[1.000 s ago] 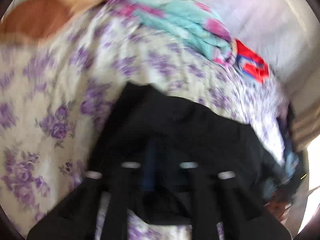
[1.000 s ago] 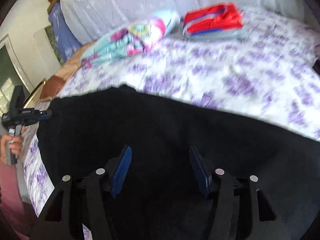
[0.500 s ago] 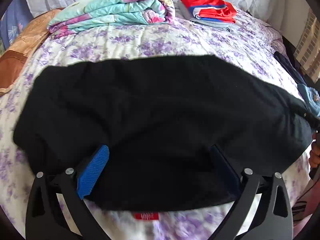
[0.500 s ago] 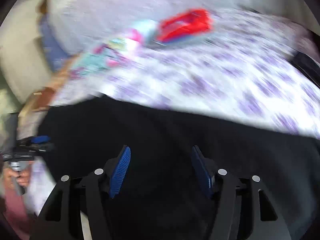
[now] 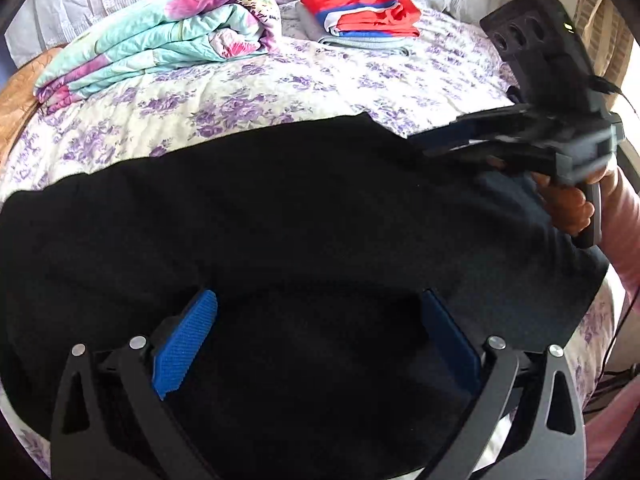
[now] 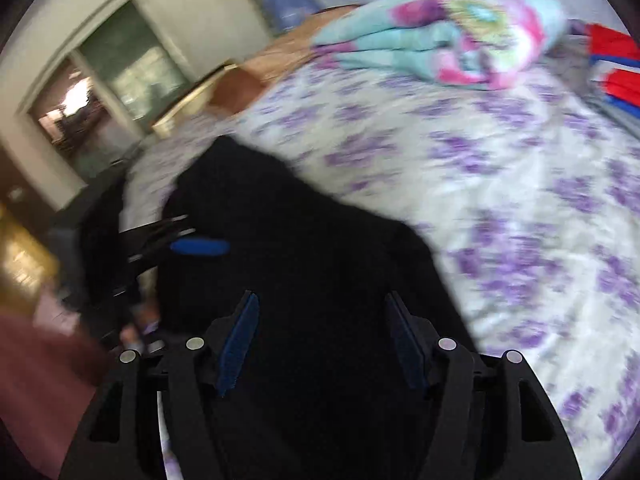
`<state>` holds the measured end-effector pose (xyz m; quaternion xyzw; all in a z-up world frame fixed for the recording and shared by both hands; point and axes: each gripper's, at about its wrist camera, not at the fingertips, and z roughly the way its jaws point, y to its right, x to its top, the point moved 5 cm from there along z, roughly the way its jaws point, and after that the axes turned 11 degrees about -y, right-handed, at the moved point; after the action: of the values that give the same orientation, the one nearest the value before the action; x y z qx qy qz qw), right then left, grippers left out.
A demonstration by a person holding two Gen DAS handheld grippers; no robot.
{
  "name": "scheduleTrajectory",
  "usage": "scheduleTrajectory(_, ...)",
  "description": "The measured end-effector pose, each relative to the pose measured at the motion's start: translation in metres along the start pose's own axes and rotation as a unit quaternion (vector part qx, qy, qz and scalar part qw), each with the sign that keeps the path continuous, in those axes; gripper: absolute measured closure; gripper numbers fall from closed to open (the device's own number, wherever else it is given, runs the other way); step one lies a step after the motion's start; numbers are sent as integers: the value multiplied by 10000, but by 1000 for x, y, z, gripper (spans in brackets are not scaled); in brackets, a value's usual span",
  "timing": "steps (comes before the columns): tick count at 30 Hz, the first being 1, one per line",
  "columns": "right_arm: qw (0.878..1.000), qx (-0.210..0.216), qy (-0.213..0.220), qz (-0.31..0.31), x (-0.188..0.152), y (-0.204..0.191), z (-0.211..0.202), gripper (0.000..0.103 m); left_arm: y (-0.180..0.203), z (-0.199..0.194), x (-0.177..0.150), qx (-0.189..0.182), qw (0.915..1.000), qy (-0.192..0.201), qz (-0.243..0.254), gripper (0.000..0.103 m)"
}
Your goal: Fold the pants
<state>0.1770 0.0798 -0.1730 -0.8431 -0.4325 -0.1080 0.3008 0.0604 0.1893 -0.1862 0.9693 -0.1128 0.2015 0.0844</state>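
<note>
I am hovering my left tool (image 5: 316, 344) and right tool (image 6: 320, 344), both released, over black pants (image 5: 280, 220) lying along the bed's (image 5: 280, 80) near edge, risking bunching the loose fabric.

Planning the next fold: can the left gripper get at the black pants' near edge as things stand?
Probably yes. The left gripper hangs open right over the black pants on the bedspread, nothing between the pads. The right gripper sits off at the far side, not blocking.
</note>
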Motion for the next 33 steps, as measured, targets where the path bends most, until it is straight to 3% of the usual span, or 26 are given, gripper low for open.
scheduleTrajectory(2,9990,250,-104,-349,2,-9,-1,37,2,0,-2,-14,10000,52,24,4)
scheduleTrajectory(5,9997,-129,-128,-169,11,6,-1,37,0,1,1,-47,9999,89,40,4)
scheduleTrajectory(7,9996,-131,-235,-97,14,16,2,36,-1,0,0,-106,9999,107,17,4)
scheduleTrajectory(10,9967,367,-724,-77,13,22,19,31,-2,2,2,-152,9998,114,12,4)
scheduleTrajectory(12,9950,422,-884,-178,16,20,23,30,-2,2,1,-156,9998,121,15,4)
scheduleTrajectory(16,9977,203,-535,-366,24,27,4,30,-3,1,1,-228,9996,155,-18,4)
scheduleTrajectory(19,9928,427,-1089,-272,17,29,25,29,-4,1,2,-269,9995,163,-36,4)
scheduleTrajectory(24,9835,1353,-955,-723,19,7,6,29,-4,1,2,-295,9994,184,-46,4)
scheduleTrajectory(25,9833,1287,-1030,-771,19,7,9,29,-4,1,2,-319,9993,188,-55,4)
scheduleTrajectory(27,9880,722,-1275,-491,21,23,25,29,-4,2,2,-345,9992,193,-72,4)
scheduleTrajectory(28,9878,695,-1339,-375,21,29,28,29,-3,2,2,-346,9992,195,-75,4)
scheduleTrajectory(33,9750,1779,-1270,-410,22,17,29,24,-3,3,3,-357,9991,215,-103,4)
